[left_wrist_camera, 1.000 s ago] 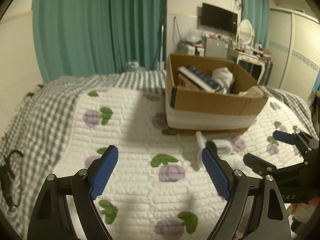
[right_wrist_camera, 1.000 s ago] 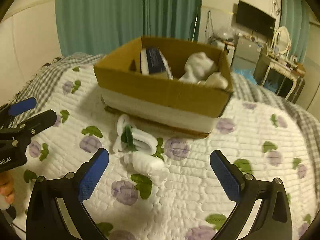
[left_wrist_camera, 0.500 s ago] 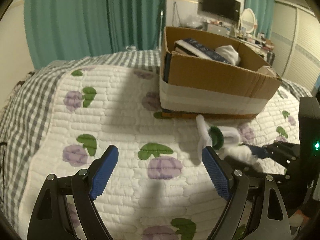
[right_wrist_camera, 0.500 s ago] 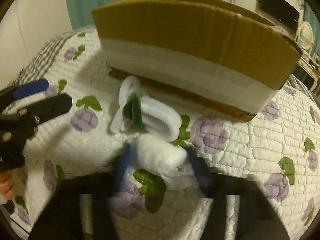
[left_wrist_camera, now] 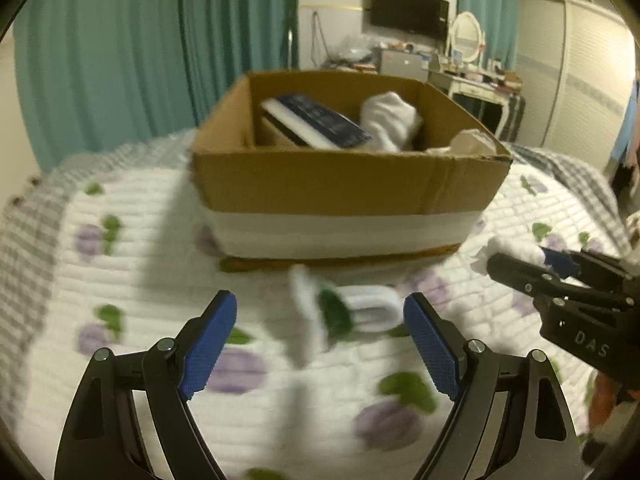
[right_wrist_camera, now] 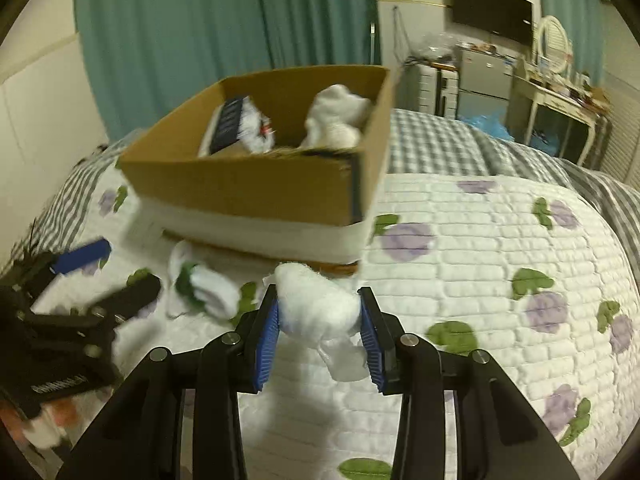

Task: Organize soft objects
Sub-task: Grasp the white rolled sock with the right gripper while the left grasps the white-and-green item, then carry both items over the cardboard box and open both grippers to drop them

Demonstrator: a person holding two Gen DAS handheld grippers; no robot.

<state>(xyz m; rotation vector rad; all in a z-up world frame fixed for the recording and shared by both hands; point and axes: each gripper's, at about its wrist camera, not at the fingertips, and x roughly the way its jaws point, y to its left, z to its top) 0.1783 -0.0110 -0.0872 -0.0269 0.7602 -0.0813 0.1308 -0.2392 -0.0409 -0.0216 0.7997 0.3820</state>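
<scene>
My right gripper (right_wrist_camera: 319, 320) is shut on a white cotton wad (right_wrist_camera: 316, 304) and holds it above the quilt, in front of the cardboard box (right_wrist_camera: 256, 188). In the left wrist view the right gripper (left_wrist_camera: 520, 258) holds the wad (left_wrist_camera: 508, 248) at the box's right corner. My left gripper (left_wrist_camera: 320, 344) is open and empty. White fuzzy loops with a green piece (left_wrist_camera: 344, 312) lie on the quilt between its fingers, in front of the box (left_wrist_camera: 344, 184). They also show in the right wrist view (right_wrist_camera: 200, 284). The box holds a dark blue pack (left_wrist_camera: 316, 120) and white soft things (left_wrist_camera: 388, 120).
The flowered white quilt (right_wrist_camera: 480, 264) covers a bed with a grey checked sheet (right_wrist_camera: 432, 144). Teal curtains (left_wrist_camera: 152, 52) hang behind. A dressing table with a mirror (left_wrist_camera: 468, 40) and a wall television (left_wrist_camera: 408, 10) stand at the far right.
My right gripper closed on the cotton wad and lifted it off the quilt toward the box. My left gripper moved right and closer, so the fuzzy loops now lie between its fingers.
</scene>
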